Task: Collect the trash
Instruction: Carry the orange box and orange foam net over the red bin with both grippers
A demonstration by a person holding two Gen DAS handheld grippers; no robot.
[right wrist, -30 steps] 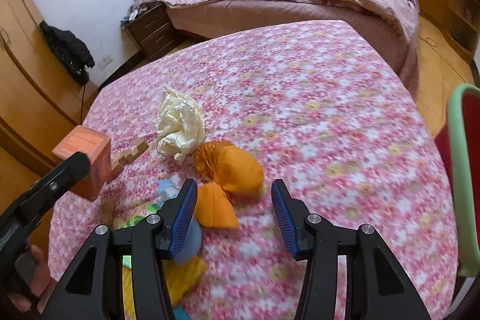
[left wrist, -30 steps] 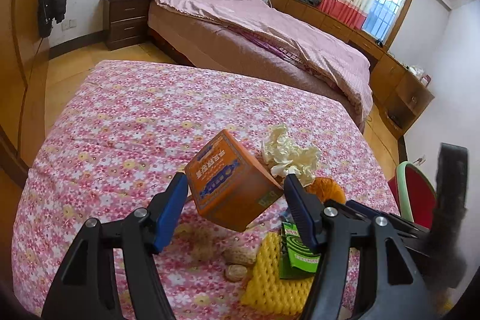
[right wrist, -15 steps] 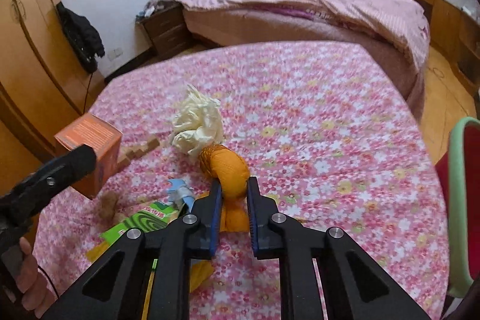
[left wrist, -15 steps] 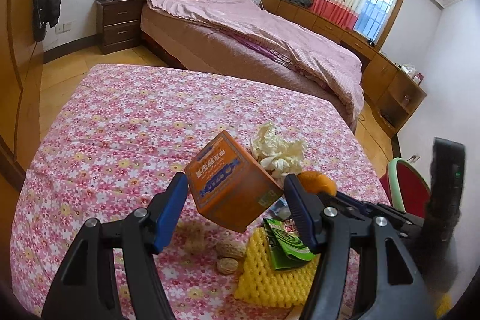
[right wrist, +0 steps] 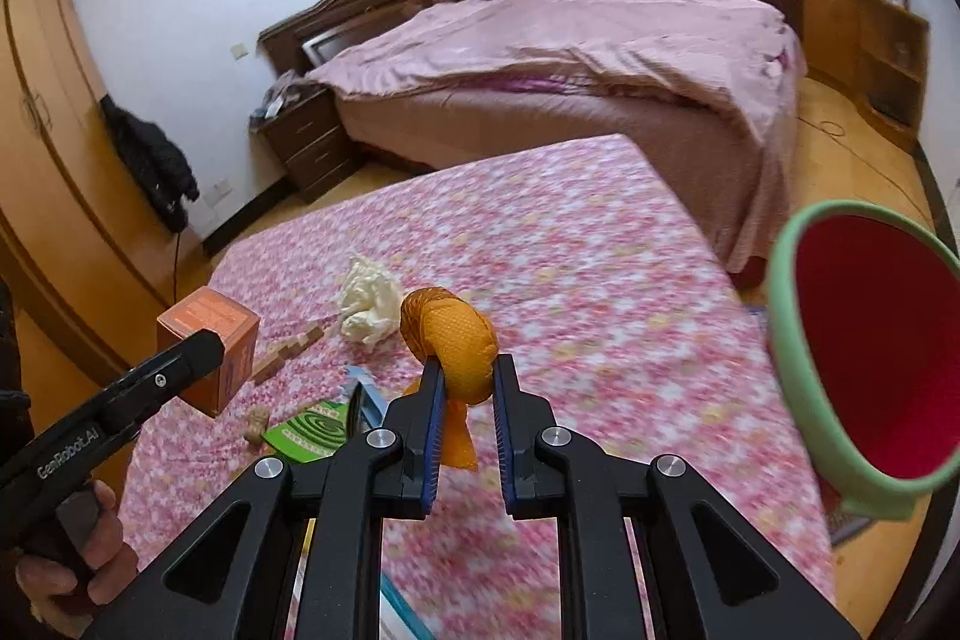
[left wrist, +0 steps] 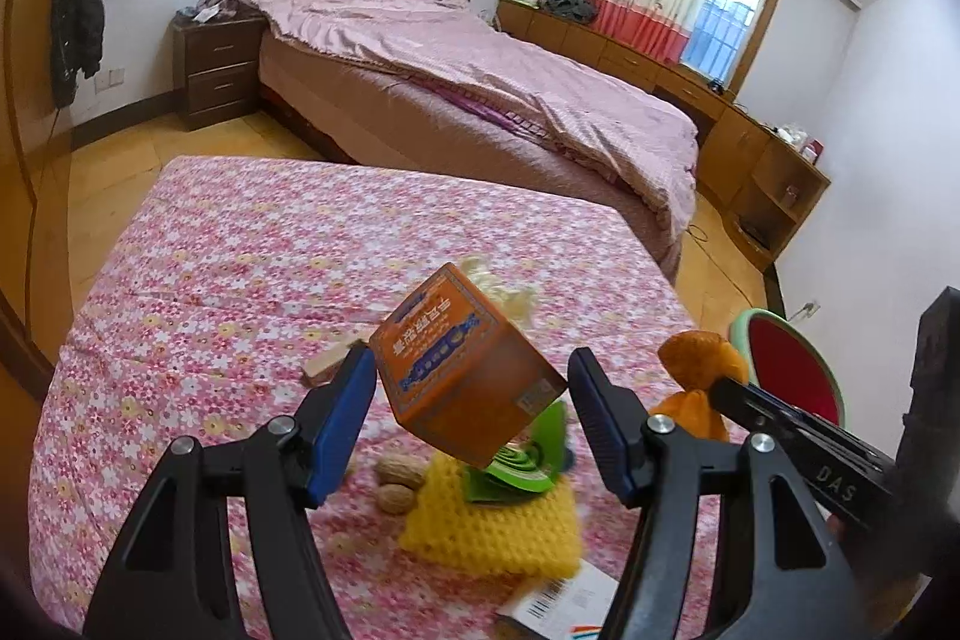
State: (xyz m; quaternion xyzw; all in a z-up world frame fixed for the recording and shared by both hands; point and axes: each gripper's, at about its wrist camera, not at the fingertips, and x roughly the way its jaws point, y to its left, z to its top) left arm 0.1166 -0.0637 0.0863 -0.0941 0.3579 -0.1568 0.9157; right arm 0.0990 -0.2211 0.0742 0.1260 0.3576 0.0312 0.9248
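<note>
My left gripper [left wrist: 471, 388] is shut on an orange cardboard box [left wrist: 462, 370] and holds it above the flowered table [left wrist: 240, 268]. The box also shows in the right wrist view [right wrist: 210, 334]. My right gripper [right wrist: 468, 382] is shut on a wad of orange mesh netting [right wrist: 450, 334], lifted off the table; it shows in the left wrist view too [left wrist: 699, 358]. A red bin with a green rim [right wrist: 864, 352] stands just right of the table. A crumpled white tissue [right wrist: 369, 301], a green wrapper [right wrist: 309, 433], a yellow foam net [left wrist: 492, 526] and nuts [left wrist: 396, 484] lie on the table.
Wooden blocks [right wrist: 288, 352] lie beside the tissue. A printed paper [left wrist: 558, 604] lies at the table's near edge. A bed with a pink cover [left wrist: 480, 70] stands behind the table, with a nightstand [left wrist: 216, 64] and a wardrobe to the left.
My right gripper closed on the orange netting and lifted it up and toward the red bin. My left gripper rose a little with the box still held.
</note>
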